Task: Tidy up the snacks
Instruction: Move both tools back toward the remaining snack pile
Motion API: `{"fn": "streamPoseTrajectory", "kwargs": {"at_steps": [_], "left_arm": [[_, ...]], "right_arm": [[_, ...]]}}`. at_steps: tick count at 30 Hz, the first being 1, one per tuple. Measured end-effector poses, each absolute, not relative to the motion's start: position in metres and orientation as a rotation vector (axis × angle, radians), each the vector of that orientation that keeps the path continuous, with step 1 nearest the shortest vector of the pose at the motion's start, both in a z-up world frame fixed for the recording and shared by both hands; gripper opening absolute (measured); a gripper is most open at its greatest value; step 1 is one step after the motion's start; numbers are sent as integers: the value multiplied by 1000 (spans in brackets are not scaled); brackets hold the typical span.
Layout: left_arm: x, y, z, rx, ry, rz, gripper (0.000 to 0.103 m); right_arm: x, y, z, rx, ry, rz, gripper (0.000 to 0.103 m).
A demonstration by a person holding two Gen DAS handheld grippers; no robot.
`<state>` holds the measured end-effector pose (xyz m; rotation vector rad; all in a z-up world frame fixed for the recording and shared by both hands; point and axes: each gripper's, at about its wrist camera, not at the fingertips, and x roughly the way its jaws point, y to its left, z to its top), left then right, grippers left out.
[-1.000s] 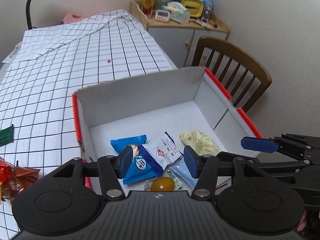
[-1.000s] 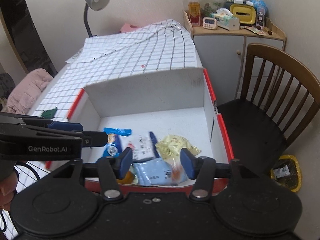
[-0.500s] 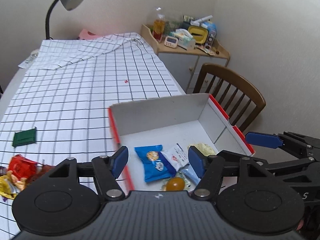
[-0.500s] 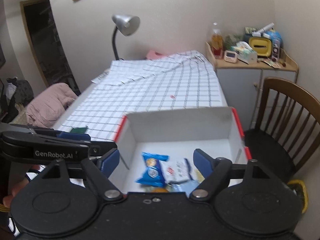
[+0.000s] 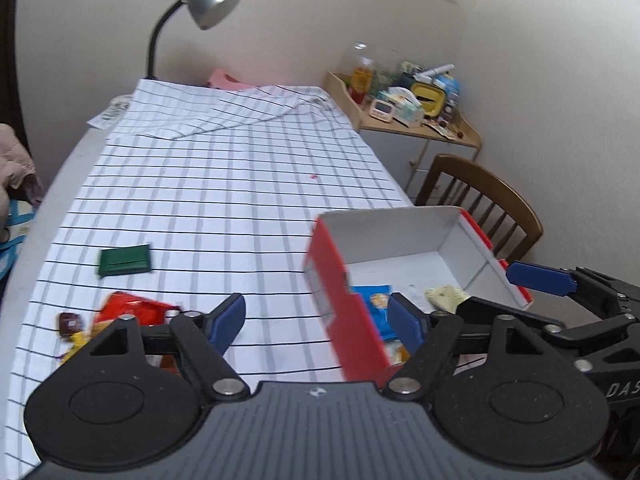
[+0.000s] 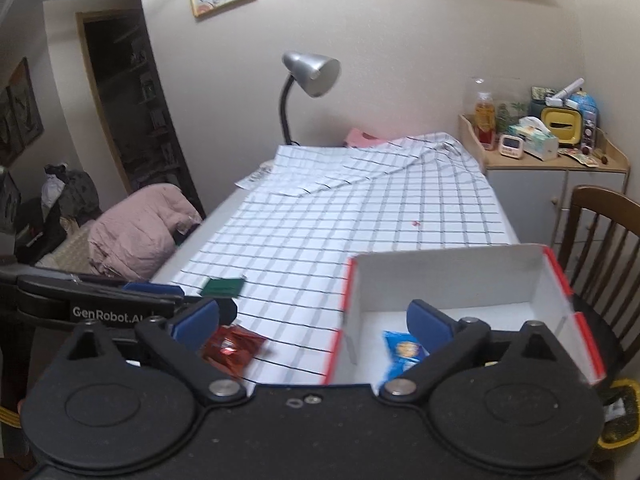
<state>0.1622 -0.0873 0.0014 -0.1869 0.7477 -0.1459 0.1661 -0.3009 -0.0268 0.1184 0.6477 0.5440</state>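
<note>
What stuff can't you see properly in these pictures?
- Snacks in the box: in the left wrist view its red wall and the left gripper cover most; only the blue packet and a pale packet show.
- Loose snack pile: the gripper hides its near part.
- Packet print: blurred in both views.
- Items on the corner cabinet: too small.
- Right gripper: hides the box's near end.

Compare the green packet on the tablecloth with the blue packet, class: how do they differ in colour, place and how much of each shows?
The green packet is plain dark green; the blue packet is bright blue with a printed picture. The green packet lies alone on the checked tablecloth; the blue packet lies inside the red-and-white box. The green packet shows whole; the blue packet is partly hidden by a gripper finger. Both lie flat, held by neither gripper.
</note>
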Motion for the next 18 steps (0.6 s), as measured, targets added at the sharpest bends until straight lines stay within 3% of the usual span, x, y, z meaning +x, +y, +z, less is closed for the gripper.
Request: {"fn": "streamPoseTrajectory", "kwargs": {"at_steps": [8,13,18], "left_arm": [[138,-19,-4,-222,735,-104,85],[126,21,-14,-266,738,-97,100],[119,53,-30,-270,754,-59,101]], "right_arm": [[154,-245,-31,116,658,574,102],[147,-210,-40,105,681,584,102],[145,-180,-54,93,732,588,103]]}}
